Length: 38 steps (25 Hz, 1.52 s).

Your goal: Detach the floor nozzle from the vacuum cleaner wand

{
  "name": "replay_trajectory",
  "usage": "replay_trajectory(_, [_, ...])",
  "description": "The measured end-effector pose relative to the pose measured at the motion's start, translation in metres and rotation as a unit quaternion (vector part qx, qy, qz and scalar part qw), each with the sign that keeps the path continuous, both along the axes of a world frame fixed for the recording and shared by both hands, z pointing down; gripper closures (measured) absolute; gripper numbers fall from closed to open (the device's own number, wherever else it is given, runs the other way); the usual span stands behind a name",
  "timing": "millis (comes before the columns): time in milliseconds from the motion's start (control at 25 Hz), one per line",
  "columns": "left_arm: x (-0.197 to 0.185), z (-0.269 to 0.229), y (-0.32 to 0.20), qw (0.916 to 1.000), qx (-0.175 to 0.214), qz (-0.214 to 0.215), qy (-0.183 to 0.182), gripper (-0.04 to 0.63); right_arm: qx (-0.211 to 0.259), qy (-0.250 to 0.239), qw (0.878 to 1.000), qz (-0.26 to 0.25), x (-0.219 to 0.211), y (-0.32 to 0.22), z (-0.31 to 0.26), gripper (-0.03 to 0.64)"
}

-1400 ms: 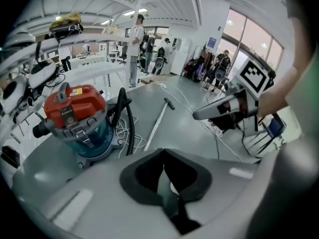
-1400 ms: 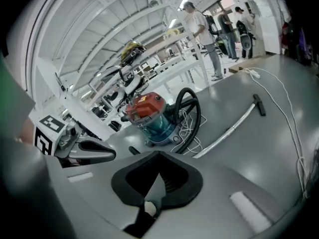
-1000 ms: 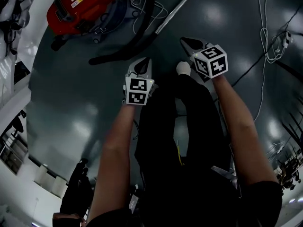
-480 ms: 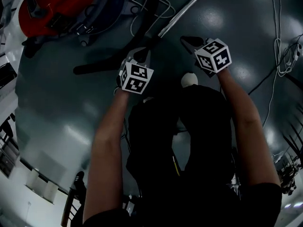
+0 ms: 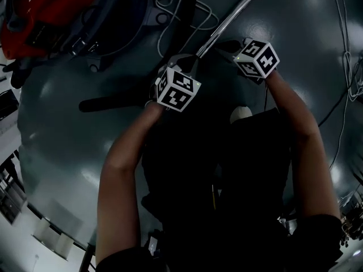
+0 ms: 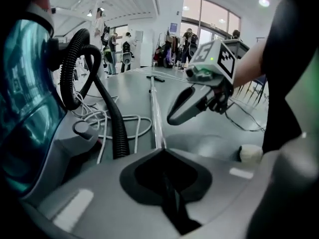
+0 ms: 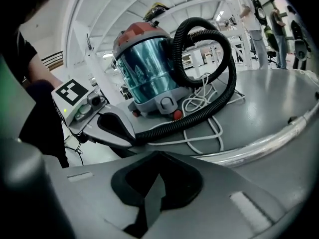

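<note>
Vacuum cleaner [image 5: 48, 13], hose [image 6: 110, 118], wand [image 5: 229, 18] on grey floor [image 5: 74, 146]

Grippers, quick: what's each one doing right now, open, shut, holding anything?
Left gripper: shut, nothing between its jaws.
Right gripper: shut, nothing between its jaws.

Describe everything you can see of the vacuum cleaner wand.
The wand is a straight, slim tube of shiny silvery metal, lying flat on the dark grey floor. In the head view it runs diagonally from the top edge down-left to the shut left gripper, where its near end is hidden; contact cannot be told. The black ribbed hose lies beside it. A small dark piece sits at its far end.
</note>
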<state>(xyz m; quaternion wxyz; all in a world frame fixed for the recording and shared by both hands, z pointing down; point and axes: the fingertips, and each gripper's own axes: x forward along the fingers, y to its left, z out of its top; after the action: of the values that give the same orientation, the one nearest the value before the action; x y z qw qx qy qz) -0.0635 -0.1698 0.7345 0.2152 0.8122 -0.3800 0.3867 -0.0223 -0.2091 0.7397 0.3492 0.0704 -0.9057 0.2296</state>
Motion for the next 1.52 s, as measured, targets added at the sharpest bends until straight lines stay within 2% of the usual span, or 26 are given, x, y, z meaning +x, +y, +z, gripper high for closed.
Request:
replay_trajectory(160, [-0.006, 0.021, 0.008, 0.9996, 0.000, 0.011, -0.027, 0.584, 0.002, -0.018, 1.000, -0.007, -0.008, -0.007, 0.005, 0.620])
replay_trajectory(320, [-0.006, 0.039, 0.015, 0.9994, -0.025, -0.004, -0.023, 0.582, -0.010, -0.019, 1.000, 0.007, -0.005, -0.010, 0.012, 0.620])
replay_trajectory(520, [-0.006, 0.040, 0.014, 0.9990, -0.030, -0.025, -0.019, 0.536, -0.009, -0.004, 1.000, -0.017, -0.005, -0.004, 0.020, 0.620])
replay_trajectory(680, [-0.012, 0.036, 0.010, 0.9991, -0.013, -0.030, -0.027, 0.491, -0.003, -0.004, 0.999, -0.043, -0.015, 0.001, 0.024, 0.617])
replay_trajectory(800, [-0.015, 0.037, 0.008, 0.9988, -0.013, -0.033, -0.035, 0.459, 0.008, -0.003, 0.997, -0.072, -0.022, 0.002, 0.024, 0.510])
replay_trajectory(920, [-0.012, 0.047, 0.012, 0.9983, -0.044, -0.015, -0.035, 0.445, 0.040, 0.012, 0.991, -0.130, -0.027, 0.007, 0.026, 0.454])
replay_trajectory(1000, [-0.009, 0.055, 0.015, 0.9971, -0.065, 0.002, -0.041, 0.436, 0.081, 0.046, 0.975, -0.201, -0.027, 0.013, 0.034, 0.421])
replay_trajectory(1080, [-0.009, 0.061, 0.015, 0.9959, -0.075, 0.011, -0.049, 0.431, 0.138, 0.078, 0.951, -0.267, -0.027, 0.013, 0.043, 0.396])
replay_trajectory(1200, [-0.011, 0.065, 0.013, 0.9955, -0.073, 0.006, -0.061, 0.430, 0.205, 0.096, 0.917, -0.327, -0.031, 0.007, 0.050, 0.381])
replay_trajectory(1240, [-0.012, 0.066, 0.013, 0.9952, -0.073, 0.008, -0.066, 0.430, 0.219, 0.101, 0.906, -0.348, -0.032, 0.006, 0.053, 0.355])
replay_trajectory(1400, [-0.010, 0.075, 0.016, 0.9926, -0.081, 0.026, -0.086, 0.434, 0.249, 0.128, 0.853, -0.440, -0.033, 0.014, 0.067, 0.347])
replay_trajectory(1440, [-0.011, 0.077, 0.015, 0.9922, -0.084, 0.025, -0.089, 0.439, 0.254, 0.129, 0.846, -0.451, -0.036, 0.016, 0.069, 0.364])
replay_trajectory(1520, [-0.011, 0.079, 0.015, 0.9918, -0.094, 0.019, -0.084, 0.445, 0.255, 0.126, 0.840, -0.461, -0.041, 0.018, 0.072, 0.390])
